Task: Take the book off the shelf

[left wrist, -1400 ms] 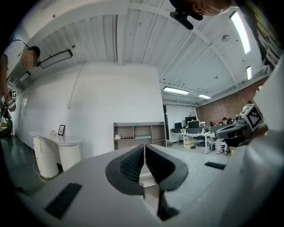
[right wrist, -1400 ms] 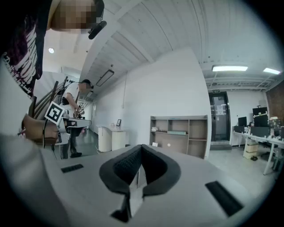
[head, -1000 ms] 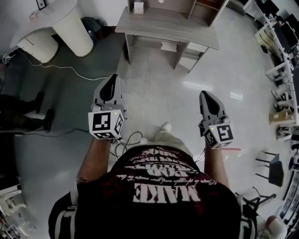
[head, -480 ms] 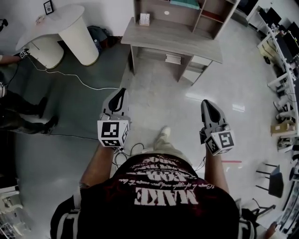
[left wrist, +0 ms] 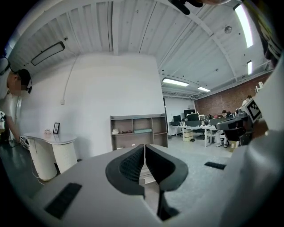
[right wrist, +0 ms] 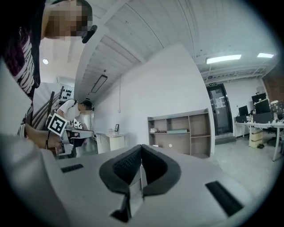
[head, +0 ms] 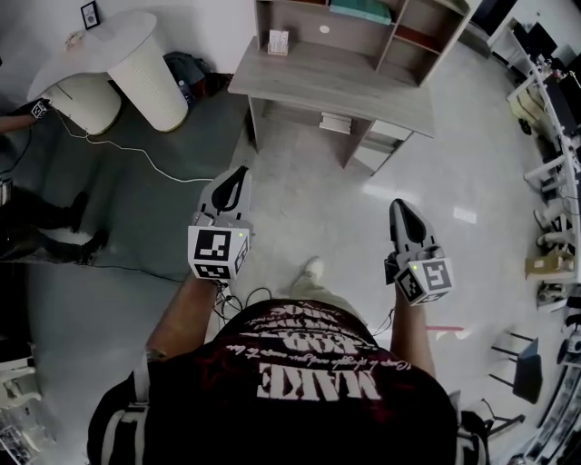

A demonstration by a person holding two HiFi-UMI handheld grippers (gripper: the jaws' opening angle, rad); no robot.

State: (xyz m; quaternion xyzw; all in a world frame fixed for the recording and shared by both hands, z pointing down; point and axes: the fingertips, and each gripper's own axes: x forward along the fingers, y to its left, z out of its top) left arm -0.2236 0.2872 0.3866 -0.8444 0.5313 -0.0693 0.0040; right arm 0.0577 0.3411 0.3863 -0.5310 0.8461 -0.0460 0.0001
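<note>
A teal book lies flat on a shelf of the wooden shelf unit that stands on a grey desk, far ahead of me. It also shows as a thin teal strip in the left gripper view, book, and in the right gripper view, book. My left gripper and right gripper are held over the floor, well short of the desk, pointing at it. Both are shut with nothing between the pads, as the left gripper and right gripper show.
A white round table on a cylinder base stands left of the desk. A cable runs across the dark floor mat. A person's legs are at the far left. A small white box sits on the desk. Office desks line the right.
The view has crept toward the desk, and more of the shelf unit shows at the top. Both grippers stay shut and keep their places in front of me.
</note>
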